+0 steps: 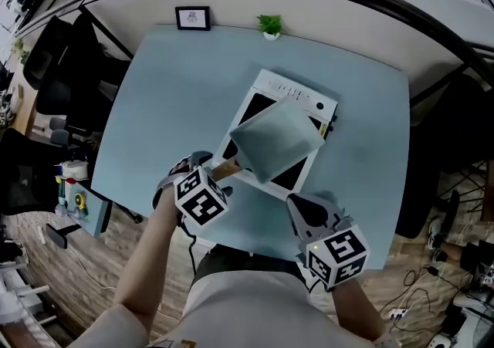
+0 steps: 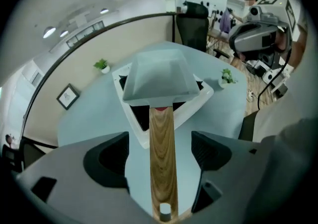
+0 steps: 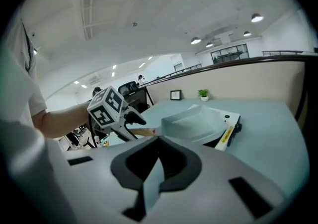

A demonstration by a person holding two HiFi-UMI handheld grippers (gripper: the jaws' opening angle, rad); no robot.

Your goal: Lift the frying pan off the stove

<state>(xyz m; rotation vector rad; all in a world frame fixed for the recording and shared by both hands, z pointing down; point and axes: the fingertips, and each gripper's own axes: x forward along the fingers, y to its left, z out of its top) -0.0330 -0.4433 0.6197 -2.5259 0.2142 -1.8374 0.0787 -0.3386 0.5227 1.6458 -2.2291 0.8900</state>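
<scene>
Centre of frame in the head view: one square pale frying pan (image 1: 279,140), over one white stove (image 1: 297,99) on the teal desk (image 1: 154,107) — contact unclear. Only its own view shows the left gripper (image 2: 160,151) jaws apart, with the wooden handle (image 2: 161,128) untouched between them. The right gripper (image 3: 158,151) jaws are together and empty. The stove's yellow label (image 3: 226,134) is unreadable.

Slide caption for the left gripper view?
Left claw open astride the wooden handle of the square frying pan, pads clear of it, pan over the white stove.
</scene>
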